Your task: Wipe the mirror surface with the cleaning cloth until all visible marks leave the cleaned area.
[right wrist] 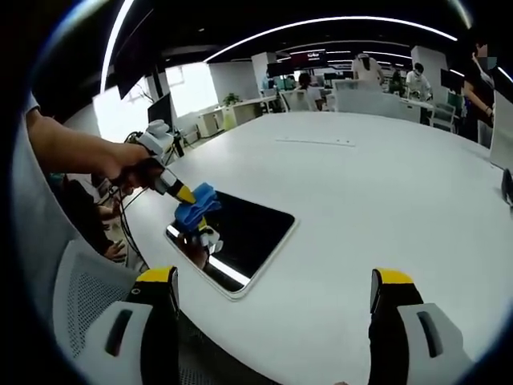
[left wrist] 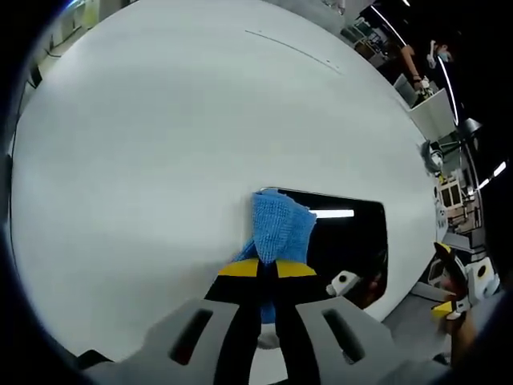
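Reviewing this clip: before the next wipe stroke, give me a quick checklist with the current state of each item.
1. Cleaning cloth clamped in the left gripper: ok.
2. Cloth over the mirror: ok, it sits at one corner; contact cannot tell.
3. Mirror lies flat on the white table, near its edge: ok.
4. Right gripper open, empty and clear of the mirror: ok.
5. Marks left on the mirror: cannot tell, the dark surface shows only reflections.
6. Cloth and mirror both visible: ok.

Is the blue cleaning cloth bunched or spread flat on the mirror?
Bunched. The blue cleaning cloth is clamped in the left gripper as a crumpled wad, over one edge of the flat dark rectangular mirror.
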A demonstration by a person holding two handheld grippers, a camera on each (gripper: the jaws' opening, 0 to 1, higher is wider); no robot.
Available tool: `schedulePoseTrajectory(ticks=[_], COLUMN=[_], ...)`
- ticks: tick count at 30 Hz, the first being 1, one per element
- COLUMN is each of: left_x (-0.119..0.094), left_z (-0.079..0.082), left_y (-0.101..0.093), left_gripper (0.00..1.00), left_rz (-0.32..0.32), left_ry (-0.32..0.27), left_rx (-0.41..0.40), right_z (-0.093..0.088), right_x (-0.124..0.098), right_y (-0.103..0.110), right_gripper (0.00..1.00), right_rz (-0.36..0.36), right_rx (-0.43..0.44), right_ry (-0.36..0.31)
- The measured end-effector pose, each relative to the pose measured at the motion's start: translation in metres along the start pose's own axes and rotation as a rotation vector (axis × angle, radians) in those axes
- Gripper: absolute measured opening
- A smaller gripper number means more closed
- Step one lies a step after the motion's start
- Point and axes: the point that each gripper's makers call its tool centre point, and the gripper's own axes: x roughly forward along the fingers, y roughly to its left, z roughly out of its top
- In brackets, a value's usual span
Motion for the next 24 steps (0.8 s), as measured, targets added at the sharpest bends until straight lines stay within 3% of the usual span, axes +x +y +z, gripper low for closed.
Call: schedulePoseTrajectory(ticks=[24], left_x=[-0.0008], left_z=[-0.0011], left_y=[0.0001], left_gripper=[0.02], left_rz=[0.013], left_ry=[-0.022], left_rx=[0.079], right_z=[-0.0037], right_x=[-0.0076], right_y=[-0.0027], right_gripper=[0.99], right_rz=[-0.022], right_rx=[0.0], right_ry=[-0.013])
